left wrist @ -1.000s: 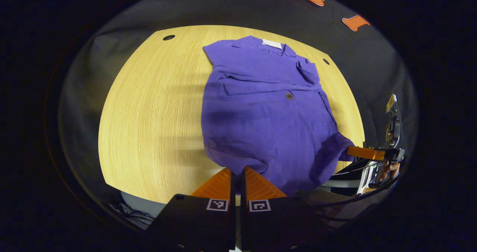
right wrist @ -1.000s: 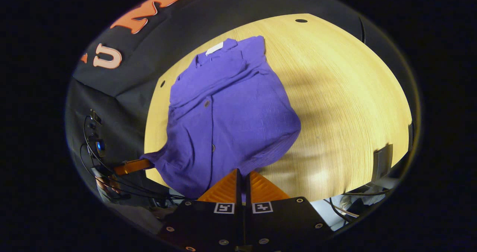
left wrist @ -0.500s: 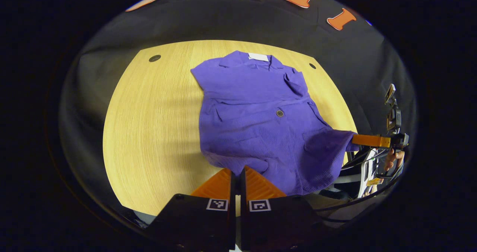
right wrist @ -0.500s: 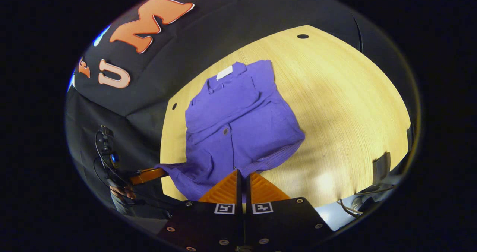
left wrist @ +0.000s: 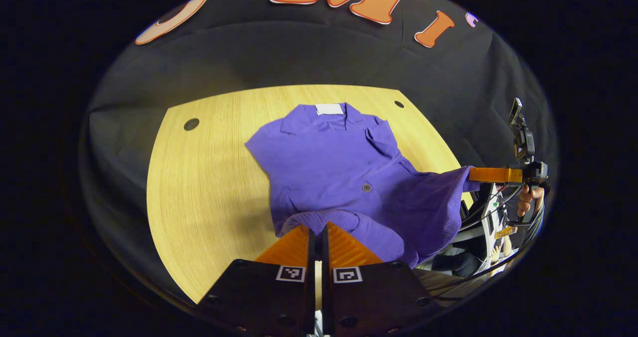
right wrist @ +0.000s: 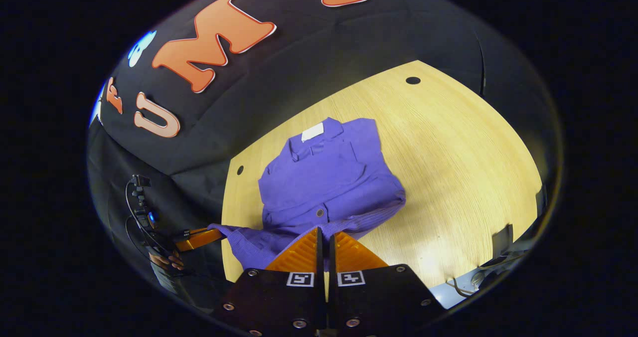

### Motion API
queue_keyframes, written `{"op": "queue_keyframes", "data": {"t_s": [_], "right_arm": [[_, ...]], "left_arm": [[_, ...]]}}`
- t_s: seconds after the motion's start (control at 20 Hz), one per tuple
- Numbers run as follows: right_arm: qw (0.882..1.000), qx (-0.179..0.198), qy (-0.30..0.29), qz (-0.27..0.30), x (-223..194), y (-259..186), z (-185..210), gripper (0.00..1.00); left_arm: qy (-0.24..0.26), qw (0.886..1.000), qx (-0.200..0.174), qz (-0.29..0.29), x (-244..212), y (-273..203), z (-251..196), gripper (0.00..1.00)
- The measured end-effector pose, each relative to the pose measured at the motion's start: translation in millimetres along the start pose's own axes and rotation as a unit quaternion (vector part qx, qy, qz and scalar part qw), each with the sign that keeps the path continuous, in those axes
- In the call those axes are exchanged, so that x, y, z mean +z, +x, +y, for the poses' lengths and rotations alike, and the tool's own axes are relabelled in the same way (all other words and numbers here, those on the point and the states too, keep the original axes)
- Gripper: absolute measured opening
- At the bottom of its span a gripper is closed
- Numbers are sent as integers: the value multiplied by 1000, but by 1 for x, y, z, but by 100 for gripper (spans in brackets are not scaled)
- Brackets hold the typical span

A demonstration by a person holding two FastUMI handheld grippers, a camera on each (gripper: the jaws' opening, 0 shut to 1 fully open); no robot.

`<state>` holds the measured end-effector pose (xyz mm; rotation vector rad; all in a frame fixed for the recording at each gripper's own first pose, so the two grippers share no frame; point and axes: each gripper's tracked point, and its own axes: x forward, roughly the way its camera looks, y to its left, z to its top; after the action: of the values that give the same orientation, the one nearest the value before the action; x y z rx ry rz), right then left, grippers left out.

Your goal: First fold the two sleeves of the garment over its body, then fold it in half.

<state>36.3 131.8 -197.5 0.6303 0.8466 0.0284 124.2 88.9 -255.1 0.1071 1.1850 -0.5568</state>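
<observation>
On the table: we see the purple garment (left wrist: 329,157) lying flat at its collar end, that end nearest the booth wall.
Table: our landmark, pale wood (left wrist: 209,177), with dark round holes near its far corners.
Garment hem: we hold its near edge raised off the table at two corners, so the cloth sags between them above the table's near edge.
Left gripper (left wrist: 315,232): we keep its orange fingers pressed together on the hem corner, a rolled lip of purple cloth just past the tips, over the table's near edge.
Right gripper (right wrist: 325,237): we have its fingers closed on the other hem corner, purple cloth pinched between the tips; in the left gripper view it sits off the table's right edge, cloth stretched to it.
Sleeves: we see both folded in over the body, on the table's far half.
Label: a white patch (left wrist: 329,109) at the collar, toward the table's far edge.
Hand: around the right gripper's handle (left wrist: 526,203), beyond the table's right edge.
</observation>
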Motion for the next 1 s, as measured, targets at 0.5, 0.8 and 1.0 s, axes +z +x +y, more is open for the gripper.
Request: {"op": "queue_keyframes", "data": {"t_s": [0.5,0.8,1.0], "right_arm": [[999,44,-9,1,91,44,-1,2],[998,58,21,13,135,84,-20,2],[994,71,74,29,158,114,-30,2]], "left_arm": [[-46,996,61,-47,103,17,28,6],[-95,990,93,-38,136,49,56,6],[-111,984,140,-18,148,84,75,6]]}}
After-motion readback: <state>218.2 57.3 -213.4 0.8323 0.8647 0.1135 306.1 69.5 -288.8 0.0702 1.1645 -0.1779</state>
